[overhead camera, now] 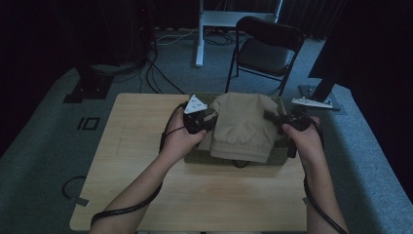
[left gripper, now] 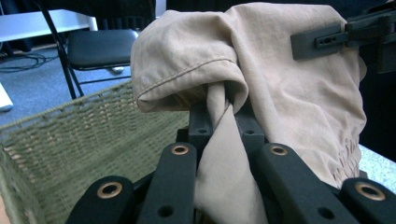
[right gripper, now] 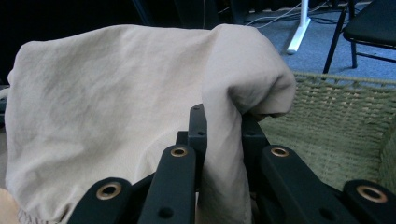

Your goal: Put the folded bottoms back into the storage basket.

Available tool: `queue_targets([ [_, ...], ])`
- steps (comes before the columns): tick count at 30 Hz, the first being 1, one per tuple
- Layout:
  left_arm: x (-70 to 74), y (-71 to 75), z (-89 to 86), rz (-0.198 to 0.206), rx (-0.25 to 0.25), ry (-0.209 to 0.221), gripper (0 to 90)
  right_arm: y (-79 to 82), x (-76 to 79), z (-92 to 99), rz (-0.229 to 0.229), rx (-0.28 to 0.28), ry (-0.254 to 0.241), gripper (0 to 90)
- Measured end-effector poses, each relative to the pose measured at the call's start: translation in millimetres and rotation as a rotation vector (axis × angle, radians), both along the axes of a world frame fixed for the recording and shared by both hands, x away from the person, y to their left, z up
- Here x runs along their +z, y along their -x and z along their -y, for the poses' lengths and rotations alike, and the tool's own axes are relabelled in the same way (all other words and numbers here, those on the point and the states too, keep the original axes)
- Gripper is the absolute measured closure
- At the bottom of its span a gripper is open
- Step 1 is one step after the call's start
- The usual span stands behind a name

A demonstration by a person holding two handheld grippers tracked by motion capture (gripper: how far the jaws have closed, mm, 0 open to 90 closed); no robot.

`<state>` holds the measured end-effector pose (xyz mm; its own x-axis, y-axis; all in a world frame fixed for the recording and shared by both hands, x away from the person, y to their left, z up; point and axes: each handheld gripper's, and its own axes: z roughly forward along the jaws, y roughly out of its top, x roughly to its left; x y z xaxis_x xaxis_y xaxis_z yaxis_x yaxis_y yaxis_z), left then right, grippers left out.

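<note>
A beige garment [overhead camera: 243, 124] with an elastic hem hangs between my two grippers, above a green woven basket [overhead camera: 272, 157] on the wooden table. My left gripper [overhead camera: 210, 119] is shut on the garment's left side; in the left gripper view a twisted fold of the beige garment [left gripper: 219, 135] is pinched between the black jaws of the left gripper [left gripper: 223, 122]. My right gripper [overhead camera: 271, 117] is shut on the garment's right side; in the right gripper view the cloth [right gripper: 121, 98] drapes over the jaws of the right gripper [right gripper: 223, 122]. The garment's lower edge hangs over the basket's front rim.
The green basket's woven wall [left gripper: 88, 135] stands behind the cloth. A black folding chair [overhead camera: 268, 46] and a white stand leg [overhead camera: 198, 34] are beyond the table's far edge, with cables on the grey floor. Bare wooden table [overhead camera: 141, 146] lies left of the basket.
</note>
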<state>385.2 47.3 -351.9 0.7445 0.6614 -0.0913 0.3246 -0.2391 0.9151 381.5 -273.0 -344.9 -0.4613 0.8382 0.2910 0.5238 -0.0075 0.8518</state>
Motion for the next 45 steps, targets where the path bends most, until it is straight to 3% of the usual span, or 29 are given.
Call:
queue_targets([
  [9,-4.1,-25.9,3.6,-0.003,0.029,0.024,82.7,-30.3,5.5,1.6,-0.021,-0.026,-0.012,80.7],
  [19,-19.2,-58.7,10.0,-0.025,0.075,0.071,82.7,-70.7,-3.8,2.6,-0.067,-0.071,-0.030,80.6],
  [22,-24.6,-66.0,12.7,-0.030,0.084,0.076,82.7,-81.0,-7.7,2.7,-0.063,-0.081,-0.013,80.6],
  [29,-46.7,-83.2,15.4,-0.080,0.124,0.072,82.6,-97.2,-26.4,-2.7,-0.074,-0.100,0.039,80.6],
  [38,-78.3,-90.9,21.5,-0.150,0.133,0.025,82.2,-109.8,-66.5,-4.4,-0.156,-0.109,0.059,80.6],
  [41,-83.4,-93.1,21.9,-0.182,0.133,0.035,81.8,-112.7,-81.5,-2.6,-0.187,-0.121,0.057,80.5],
  [43,-84.3,-95.2,21.8,-0.160,0.146,0.026,81.6,-114.4,-90.6,-1.7,-0.201,-0.128,0.064,80.5],
  [45,-88.3,-97.8,23.7,-0.168,0.144,0.011,81.6,-116.6,-97.6,-1.3,-0.216,-0.137,0.064,80.5],
])
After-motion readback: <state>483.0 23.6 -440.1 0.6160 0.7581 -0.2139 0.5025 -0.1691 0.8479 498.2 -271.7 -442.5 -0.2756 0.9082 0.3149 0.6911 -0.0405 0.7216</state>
